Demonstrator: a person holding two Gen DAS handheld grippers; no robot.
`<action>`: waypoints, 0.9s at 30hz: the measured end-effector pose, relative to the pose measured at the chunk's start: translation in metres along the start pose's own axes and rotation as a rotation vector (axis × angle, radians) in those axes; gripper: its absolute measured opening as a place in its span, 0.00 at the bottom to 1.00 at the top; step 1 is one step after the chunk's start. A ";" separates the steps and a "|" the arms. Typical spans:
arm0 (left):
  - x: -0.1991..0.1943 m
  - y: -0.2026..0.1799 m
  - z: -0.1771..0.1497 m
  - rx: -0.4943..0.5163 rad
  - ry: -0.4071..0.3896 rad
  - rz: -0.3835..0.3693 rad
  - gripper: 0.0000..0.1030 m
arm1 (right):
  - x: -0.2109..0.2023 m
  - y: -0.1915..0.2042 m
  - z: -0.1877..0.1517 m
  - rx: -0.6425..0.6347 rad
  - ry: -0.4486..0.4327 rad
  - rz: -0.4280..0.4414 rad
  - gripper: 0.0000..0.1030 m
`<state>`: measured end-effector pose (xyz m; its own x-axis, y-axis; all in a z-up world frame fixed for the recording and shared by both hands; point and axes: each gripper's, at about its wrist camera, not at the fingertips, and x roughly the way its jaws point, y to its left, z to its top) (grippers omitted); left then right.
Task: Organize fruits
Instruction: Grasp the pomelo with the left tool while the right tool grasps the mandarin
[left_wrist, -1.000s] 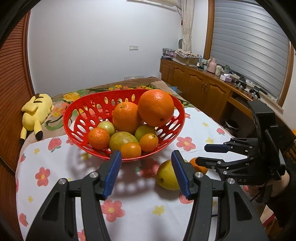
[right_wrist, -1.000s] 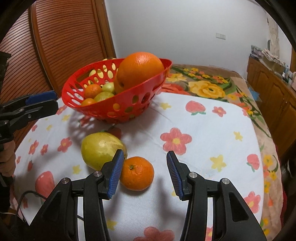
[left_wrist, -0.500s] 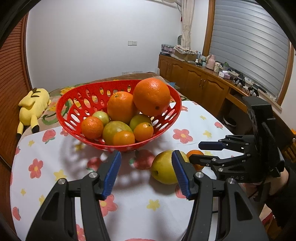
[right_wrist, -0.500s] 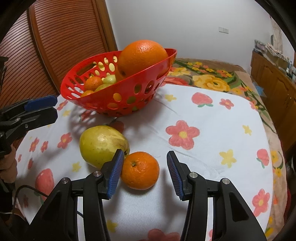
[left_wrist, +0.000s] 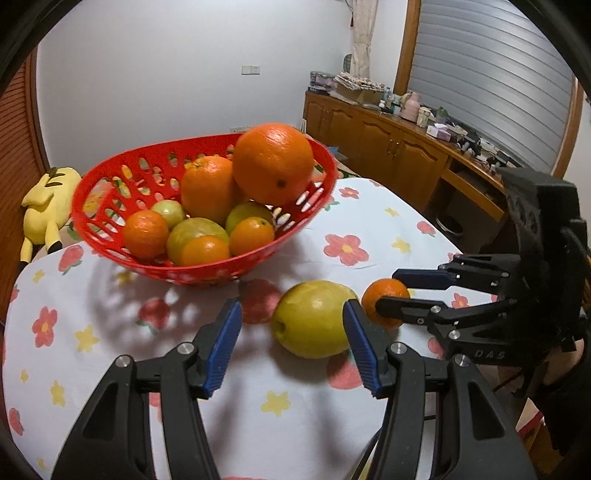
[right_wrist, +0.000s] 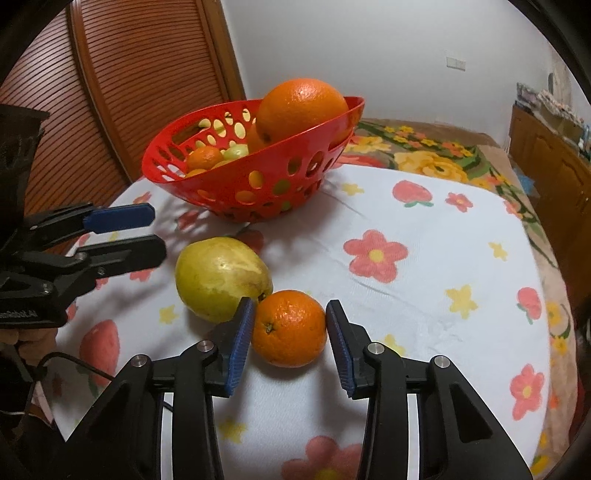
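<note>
Floral tablecloth (right_wrist: 424, 229): right gripper (right_wrist: 289, 330) jaws just closed on glossy mandarin (right_wrist: 290, 326); left gripper (left_wrist: 291, 349) open.

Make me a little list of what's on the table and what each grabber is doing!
basket: red basket full of oranges and green fruits
loose fruit: yellow pear and small orange, touching, on the flowered cloth
right gripper: jaws just closed, pressing the small orange
left gripper: open, near the yellow pear, not gripping it

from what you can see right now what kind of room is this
Probably a room in a home, perhaps a bedroom or living room: a flowered tablecloth under a red fruit basket, a yellow plush toy, and wooden cabinets cluttered with household items.
</note>
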<state>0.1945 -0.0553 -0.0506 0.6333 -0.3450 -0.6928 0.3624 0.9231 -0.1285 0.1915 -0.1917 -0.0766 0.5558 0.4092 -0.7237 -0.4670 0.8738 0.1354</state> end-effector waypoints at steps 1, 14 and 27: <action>0.003 -0.002 0.001 0.001 0.007 -0.008 0.55 | -0.002 -0.002 -0.001 0.006 -0.002 -0.003 0.39; 0.028 -0.017 0.006 0.021 0.068 -0.021 0.55 | -0.021 -0.027 -0.010 0.021 -0.018 -0.063 0.39; 0.038 -0.021 0.007 0.033 0.074 0.021 0.62 | -0.015 -0.029 -0.016 0.016 -0.011 -0.069 0.44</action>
<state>0.2162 -0.0890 -0.0693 0.5891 -0.3113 -0.7456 0.3725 0.9235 -0.0913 0.1855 -0.2273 -0.0805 0.5940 0.3509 -0.7239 -0.4167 0.9040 0.0962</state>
